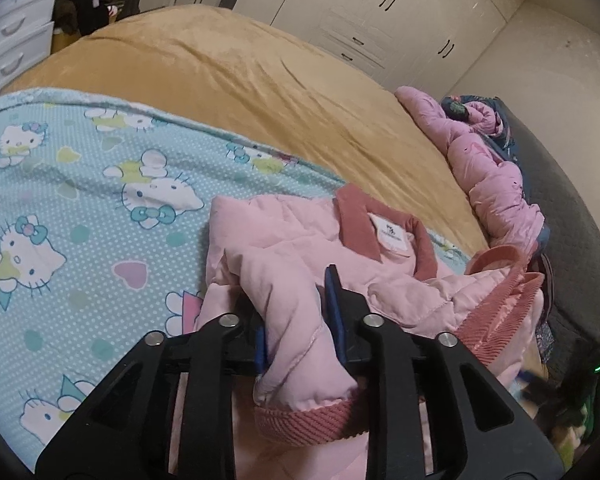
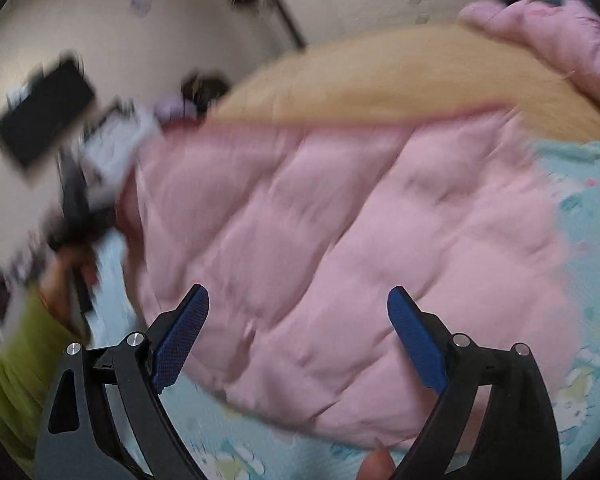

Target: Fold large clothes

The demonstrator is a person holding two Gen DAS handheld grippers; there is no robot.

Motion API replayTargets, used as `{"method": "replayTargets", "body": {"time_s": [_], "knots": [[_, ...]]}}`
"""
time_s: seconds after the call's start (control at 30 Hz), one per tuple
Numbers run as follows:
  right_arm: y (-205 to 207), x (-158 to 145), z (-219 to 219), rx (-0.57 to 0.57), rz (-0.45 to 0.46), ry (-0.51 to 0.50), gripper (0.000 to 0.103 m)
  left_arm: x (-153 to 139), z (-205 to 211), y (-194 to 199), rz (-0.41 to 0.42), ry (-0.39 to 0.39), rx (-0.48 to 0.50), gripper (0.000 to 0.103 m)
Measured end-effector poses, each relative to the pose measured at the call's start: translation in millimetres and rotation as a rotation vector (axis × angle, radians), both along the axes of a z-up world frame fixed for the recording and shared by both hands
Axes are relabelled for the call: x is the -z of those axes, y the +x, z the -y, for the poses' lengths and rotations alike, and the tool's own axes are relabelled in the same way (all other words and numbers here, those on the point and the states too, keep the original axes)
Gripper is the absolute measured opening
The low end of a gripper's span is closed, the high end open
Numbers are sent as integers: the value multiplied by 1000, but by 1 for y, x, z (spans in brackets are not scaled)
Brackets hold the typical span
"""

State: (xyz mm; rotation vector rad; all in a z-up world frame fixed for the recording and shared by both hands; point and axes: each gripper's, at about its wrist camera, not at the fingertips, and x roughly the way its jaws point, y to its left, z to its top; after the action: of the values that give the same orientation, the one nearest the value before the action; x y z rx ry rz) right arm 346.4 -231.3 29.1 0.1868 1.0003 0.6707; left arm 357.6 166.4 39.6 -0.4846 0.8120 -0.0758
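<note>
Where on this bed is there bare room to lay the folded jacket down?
The tan blanket lies bare between the cartoon sheet and the cupboards. The sheet is open left of the pink jacket, which the left gripper grips. The right edge is crowded with bundled coats.

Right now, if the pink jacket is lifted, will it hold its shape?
Probably not: the pink jacket already sags around the left gripper. Its puffy quilting suggests it is light for its bulk. The smooth shell may slip.
</note>
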Motion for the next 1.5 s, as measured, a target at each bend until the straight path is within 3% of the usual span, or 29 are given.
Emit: {"method": "replayTargets", "body": {"time_s": [0.1,0.13,0.2,0.43,0.47,0.53,0.67,0.87,1.03,1.3,1.37,1.4,1.47,1.5], "knots": [[16,26,-9,47,-42,-10,94,-13,2,-10,41,-27,10,34],[21,30,-8,66,-55,9,95,-20,3,-14,67,-42,24,53],[29,33,-6,95,-68,28,95,-33,7,-22,112,-46,36,68],[34,36,-10,112,-61,-2,95,-70,14,-52,254,22,18,82],[34,34,-13,114,-59,-1,95,-73,18,-59,273,57,18,82],[33,34,-13,117,-52,-1,95,-74,24,-64,275,123,21,93],[21,29,-10,131,-28,29,95,-63,34,-70,240,233,40,93],[-3,13,36,195,61,38,95,-22,26,-67,135,319,75,94],[-2,-1,82,290,151,-52,96,19,8,-59,49,292,59,94],[57,17,109,335,117,-197,95,51,5,-19,-54,270,57,94],[74,31,106,326,83,-229,87,54,8,-14,-49,239,68,93],[78,37,104,327,78,-248,77,53,10,-13,-40,241,67,91],[84,45,104,331,78,-238,70,52,14,-11,-28,265,51,76],[83,47,103,339,84,-225,60,51,15,-12,-21,270,39,64]]}}
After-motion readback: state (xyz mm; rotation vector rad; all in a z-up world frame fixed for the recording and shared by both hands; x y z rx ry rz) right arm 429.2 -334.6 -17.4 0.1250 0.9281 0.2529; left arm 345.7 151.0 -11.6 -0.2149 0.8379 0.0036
